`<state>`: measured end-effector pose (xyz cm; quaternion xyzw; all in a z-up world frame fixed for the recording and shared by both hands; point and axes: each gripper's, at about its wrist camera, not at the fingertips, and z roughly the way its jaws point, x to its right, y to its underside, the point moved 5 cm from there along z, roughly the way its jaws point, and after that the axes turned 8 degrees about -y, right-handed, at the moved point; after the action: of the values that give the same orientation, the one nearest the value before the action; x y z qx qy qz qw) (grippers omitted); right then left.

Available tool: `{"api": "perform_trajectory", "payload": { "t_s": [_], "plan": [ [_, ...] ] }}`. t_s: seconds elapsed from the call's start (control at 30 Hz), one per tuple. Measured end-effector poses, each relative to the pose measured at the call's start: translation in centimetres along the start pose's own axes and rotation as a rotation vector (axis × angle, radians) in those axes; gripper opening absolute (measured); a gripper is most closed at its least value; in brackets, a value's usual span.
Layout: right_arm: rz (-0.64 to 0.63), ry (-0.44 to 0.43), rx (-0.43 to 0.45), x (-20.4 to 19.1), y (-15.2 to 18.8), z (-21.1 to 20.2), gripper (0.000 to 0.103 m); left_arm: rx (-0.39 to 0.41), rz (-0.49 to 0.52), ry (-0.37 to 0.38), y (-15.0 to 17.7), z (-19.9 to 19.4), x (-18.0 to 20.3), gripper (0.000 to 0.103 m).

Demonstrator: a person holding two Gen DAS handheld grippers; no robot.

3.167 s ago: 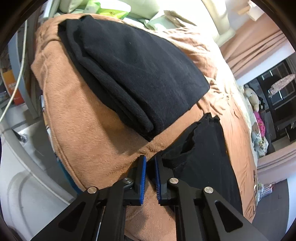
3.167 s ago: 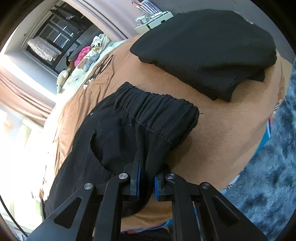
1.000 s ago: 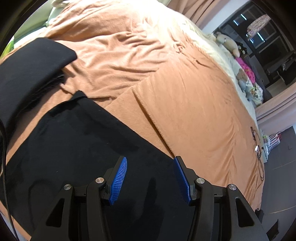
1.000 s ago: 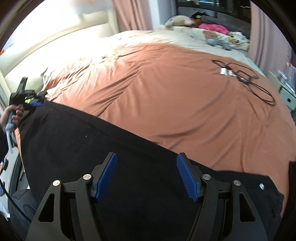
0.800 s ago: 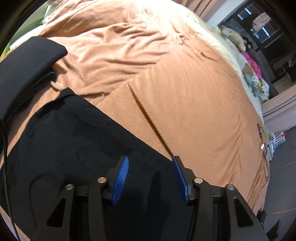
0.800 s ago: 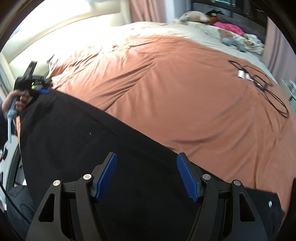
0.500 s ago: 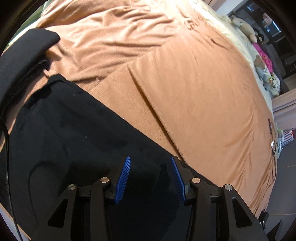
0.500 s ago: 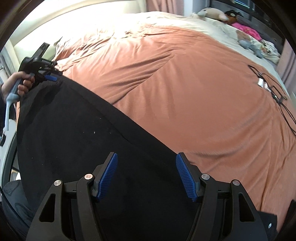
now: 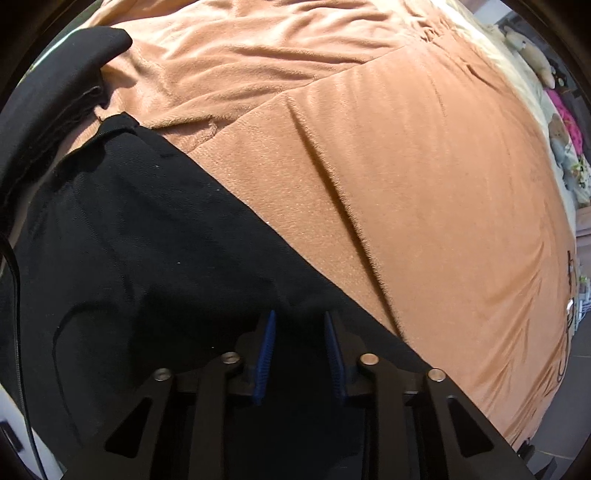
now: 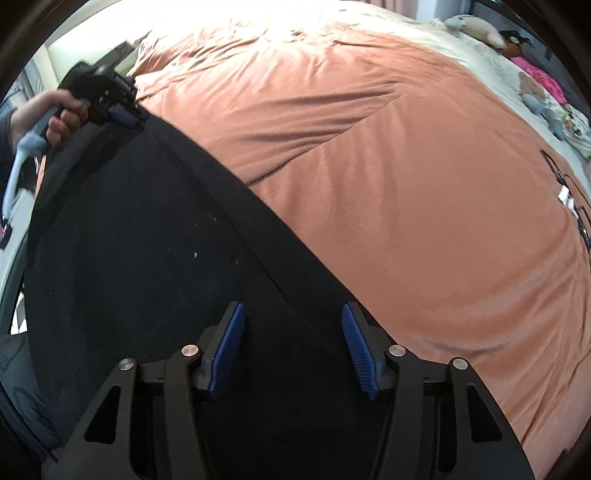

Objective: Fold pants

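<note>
- One pair of black pants (image 9: 140,236) lies spread flat on an orange-brown blanket (image 9: 424,177) covering a bed; no brand, label or writing can be read on either.
- In the right wrist view the pants' (image 10: 147,258) long axis runs diagonally, from the upper left corner beside the person's hand (image 10: 55,118) down to the lower right.
- The left gripper (image 9: 299,347) points steeply down over the pants, its blue pads (image 9: 266,354) narrowly apart and closing, black cloth between them, no clamp visible.
- The right gripper (image 10: 293,347) hovers over the pants with its jaws wide and closing, cloth beneath them, nothing gripped.
- One separate folded black garment (image 9: 55,85) lies at the upper left in the left wrist view, just beside the pants.
- Several soft toys (image 10: 476,27) sit at the bed's far edge.
</note>
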<state>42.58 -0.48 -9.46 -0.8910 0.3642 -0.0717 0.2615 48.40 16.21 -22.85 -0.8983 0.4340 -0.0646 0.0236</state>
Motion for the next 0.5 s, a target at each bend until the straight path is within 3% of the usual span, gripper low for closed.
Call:
{"api": "perform_trajectory", "payload": {
  "t_s": [0.1,0.17,0.27,0.33,0.37,0.5],
  "plan": [
    [-0.016,-0.008,-0.023,-0.1,-0.3,1.0,0.053,0.006,0.003,-0.009,-0.1,-0.1,-0.4,0.009],
    [-0.032,-0.013,-0.045,-0.1,-0.5,1.7,0.052,0.012,0.000,0.002,-0.1,-0.2,-0.9,0.004],
    [-0.065,-0.041,-0.064,-0.6,-0.6,2.0,0.036,0.025,0.008,0.023,0.1,-0.6,-1.3,0.002],
    [-0.086,-0.033,-0.079,-1.0,-0.6,1.8,0.008,0.032,0.004,0.048,0.2,-1.1,-1.6,0.002],
    [-0.093,-0.028,-0.087,-1.1,-0.6,1.8,0.003,0.035,0.000,0.061,0.3,-1.4,-2.0,0.002],
    [-0.102,0.007,-0.059,-1.8,-0.5,1.2,0.000,0.046,-0.017,0.116,0.4,-2.5,-3.3,0.001]
  ]
}}
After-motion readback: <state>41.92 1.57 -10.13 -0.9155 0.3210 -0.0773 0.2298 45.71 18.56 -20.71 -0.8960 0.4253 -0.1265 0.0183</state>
